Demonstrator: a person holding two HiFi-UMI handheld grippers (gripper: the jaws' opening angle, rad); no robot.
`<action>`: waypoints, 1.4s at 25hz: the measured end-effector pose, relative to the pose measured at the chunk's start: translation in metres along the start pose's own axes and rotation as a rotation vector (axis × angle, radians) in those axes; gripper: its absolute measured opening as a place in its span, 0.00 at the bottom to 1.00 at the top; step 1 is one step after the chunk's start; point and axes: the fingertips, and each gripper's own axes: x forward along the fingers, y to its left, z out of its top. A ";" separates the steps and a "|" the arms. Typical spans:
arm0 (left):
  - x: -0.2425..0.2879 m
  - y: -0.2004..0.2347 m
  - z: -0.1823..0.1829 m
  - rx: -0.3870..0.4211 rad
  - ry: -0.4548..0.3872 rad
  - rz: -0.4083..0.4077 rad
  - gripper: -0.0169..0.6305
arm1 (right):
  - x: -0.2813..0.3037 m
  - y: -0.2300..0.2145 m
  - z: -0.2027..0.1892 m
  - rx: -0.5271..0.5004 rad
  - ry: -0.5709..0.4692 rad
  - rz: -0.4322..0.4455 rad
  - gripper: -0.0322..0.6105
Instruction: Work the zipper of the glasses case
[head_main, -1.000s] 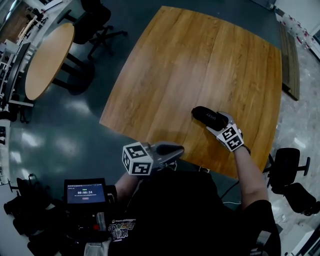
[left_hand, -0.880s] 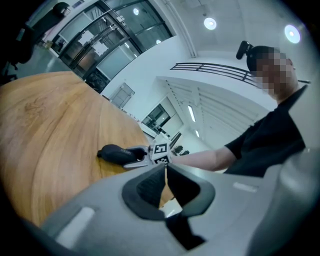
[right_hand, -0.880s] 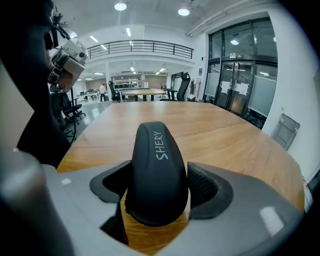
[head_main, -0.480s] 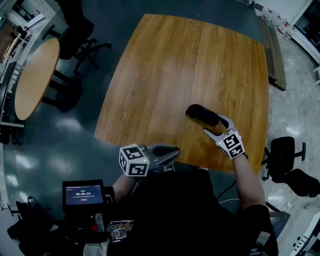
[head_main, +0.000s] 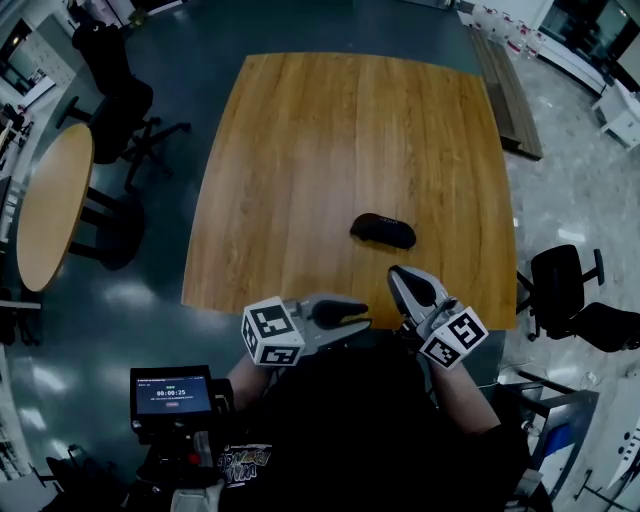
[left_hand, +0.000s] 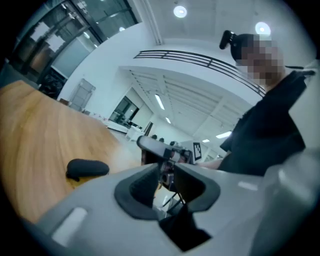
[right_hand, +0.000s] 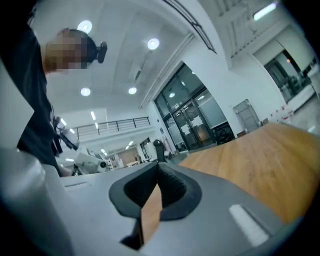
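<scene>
Black glasses case (head_main: 383, 230) lies flat on the wooden surface (head_main: 300, 130), toward the person's side and touched by neither tool. The right hand-held gripper (head_main: 397, 278) is pressed together and empty, near the case. The left hand-held gripper (head_main: 362, 319), whose jaws have just been opening, stands slightly spread with nothing between them. To do this well, I'd pin the case body with one tool first (it looks light enough to slide). Then find the zipper pull, too small to make out here, and pinch it squarely.
</scene>
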 end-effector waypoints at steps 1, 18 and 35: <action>0.004 -0.011 0.001 0.029 0.021 -0.038 0.18 | 0.000 0.014 0.006 0.028 -0.023 0.020 0.06; 0.089 -0.119 -0.050 0.199 0.203 -0.198 0.07 | -0.073 0.116 -0.001 -0.110 0.098 0.335 0.06; 0.136 -0.188 -0.106 0.169 0.025 -0.037 0.03 | -0.190 0.113 -0.021 0.019 0.021 0.216 0.06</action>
